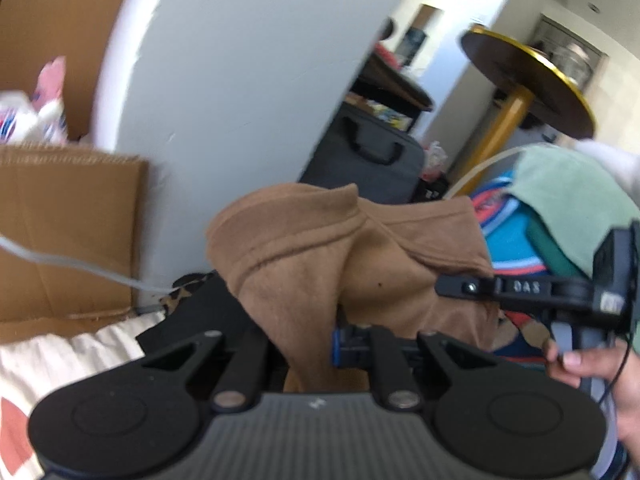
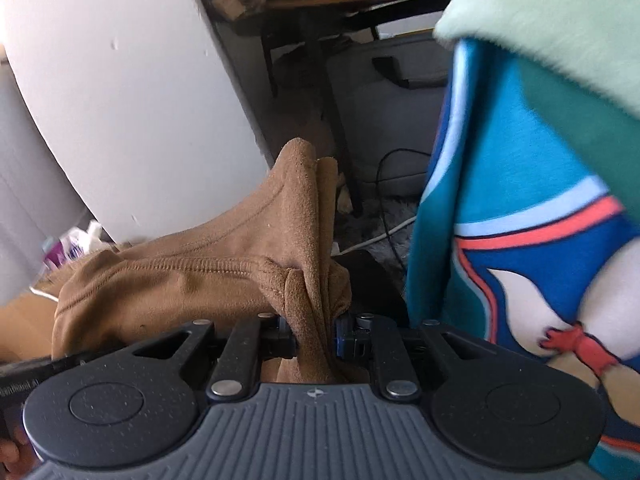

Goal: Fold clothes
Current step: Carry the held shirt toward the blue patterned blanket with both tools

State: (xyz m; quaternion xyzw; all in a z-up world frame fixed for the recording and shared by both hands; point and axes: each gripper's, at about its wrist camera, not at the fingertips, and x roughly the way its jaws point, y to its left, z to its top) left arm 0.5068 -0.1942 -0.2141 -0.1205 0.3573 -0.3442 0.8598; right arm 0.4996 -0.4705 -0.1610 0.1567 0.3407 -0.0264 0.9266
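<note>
A brown fleece garment [image 1: 312,248] hangs bunched between both grippers. In the left wrist view my left gripper [image 1: 308,346] is shut on one bunched edge of it, and the cloth rises in folds above the jaws. The right gripper's fingers [image 1: 480,288] reach into the same cloth from the right, with a hand [image 1: 584,368] on its handle. In the right wrist view my right gripper [image 2: 316,338] is shut on a gathered fold of the brown garment [image 2: 192,280], which stretches away to the left with its stitched hem showing.
A pile of clothes lies at the right: a teal and blue printed garment [image 2: 520,200] under a mint green cloth [image 2: 540,20]. Beyond stand a white wall [image 1: 224,80], cardboard boxes [image 1: 60,232], a dark suitcase [image 1: 360,160] and a gold-rimmed round table [image 1: 528,84]. Cream bedding [image 1: 60,360] lies below.
</note>
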